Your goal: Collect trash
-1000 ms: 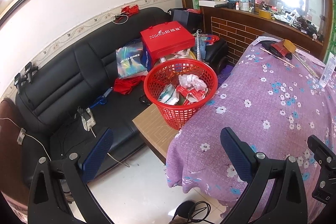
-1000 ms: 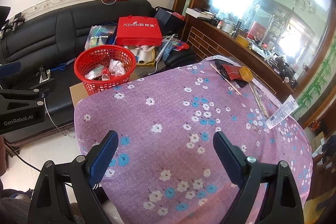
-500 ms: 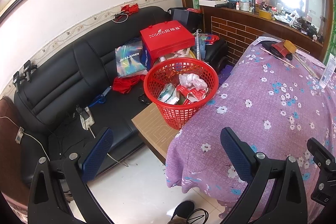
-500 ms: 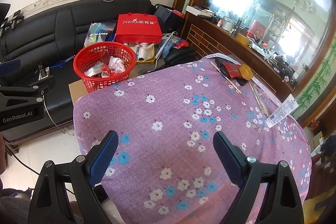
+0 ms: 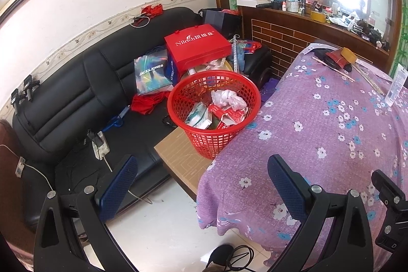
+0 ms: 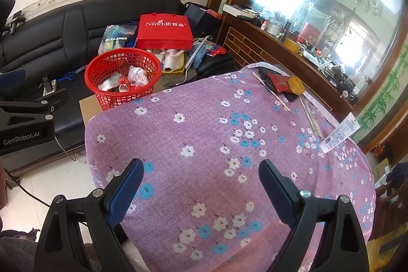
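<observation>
Upright red basket (image 5: 214, 116), mouth up, trash-filled

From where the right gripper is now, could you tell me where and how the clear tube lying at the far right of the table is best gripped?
Grip the clear tube across its flat middle, coming from above with the open right gripper. It lies flat on the purple floral tablecloth, slanted, cap end nearest, so set the fingers crosswise to its length.
</observation>
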`<state>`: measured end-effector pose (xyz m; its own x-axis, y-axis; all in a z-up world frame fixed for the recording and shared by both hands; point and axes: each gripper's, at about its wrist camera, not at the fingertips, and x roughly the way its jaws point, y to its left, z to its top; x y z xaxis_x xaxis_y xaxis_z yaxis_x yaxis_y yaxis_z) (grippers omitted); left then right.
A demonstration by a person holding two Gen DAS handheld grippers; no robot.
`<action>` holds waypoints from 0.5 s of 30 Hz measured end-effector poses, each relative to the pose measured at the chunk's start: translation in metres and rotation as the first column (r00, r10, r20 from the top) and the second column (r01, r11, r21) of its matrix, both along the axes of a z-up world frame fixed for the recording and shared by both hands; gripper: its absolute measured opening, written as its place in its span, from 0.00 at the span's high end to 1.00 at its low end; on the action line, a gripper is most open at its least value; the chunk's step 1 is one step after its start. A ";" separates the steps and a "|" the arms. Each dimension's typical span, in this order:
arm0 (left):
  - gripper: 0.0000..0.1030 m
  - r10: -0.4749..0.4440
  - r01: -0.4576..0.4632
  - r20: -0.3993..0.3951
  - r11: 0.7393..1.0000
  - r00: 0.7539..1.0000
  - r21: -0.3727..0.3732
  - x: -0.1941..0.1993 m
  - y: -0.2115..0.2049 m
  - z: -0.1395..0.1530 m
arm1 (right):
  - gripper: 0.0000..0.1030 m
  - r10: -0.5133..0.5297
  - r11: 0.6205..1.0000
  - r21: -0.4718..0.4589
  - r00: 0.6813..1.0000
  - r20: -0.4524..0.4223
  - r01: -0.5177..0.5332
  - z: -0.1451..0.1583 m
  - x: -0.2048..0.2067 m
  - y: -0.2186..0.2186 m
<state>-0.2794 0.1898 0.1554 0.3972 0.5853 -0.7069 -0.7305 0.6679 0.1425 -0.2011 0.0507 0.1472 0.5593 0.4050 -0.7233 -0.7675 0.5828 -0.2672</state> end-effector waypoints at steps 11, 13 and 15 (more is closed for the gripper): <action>0.02 -0.046 0.046 0.006 0.999 0.999 -0.008 0.015 0.002 -0.003 | 0.09 -0.020 1.000 -0.016 1.000 0.009 0.020 0.001 0.005 -0.002; 0.02 -0.060 0.060 0.007 0.998 0.998 -0.012 0.017 0.002 -0.003 | 0.09 -0.031 0.999 -0.017 0.999 0.008 0.031 0.001 0.007 -0.003; 0.02 -0.077 0.078 0.004 0.997 0.997 -0.014 0.021 0.001 -0.004 | 0.09 -0.045 0.999 -0.018 0.999 0.003 0.045 0.001 0.010 -0.006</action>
<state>-0.2580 0.1913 0.1511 0.4432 0.5429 -0.7133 -0.6769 0.7244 0.1307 -0.1911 0.0449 0.1479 0.5790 0.3662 -0.7284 -0.7396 0.6120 -0.2802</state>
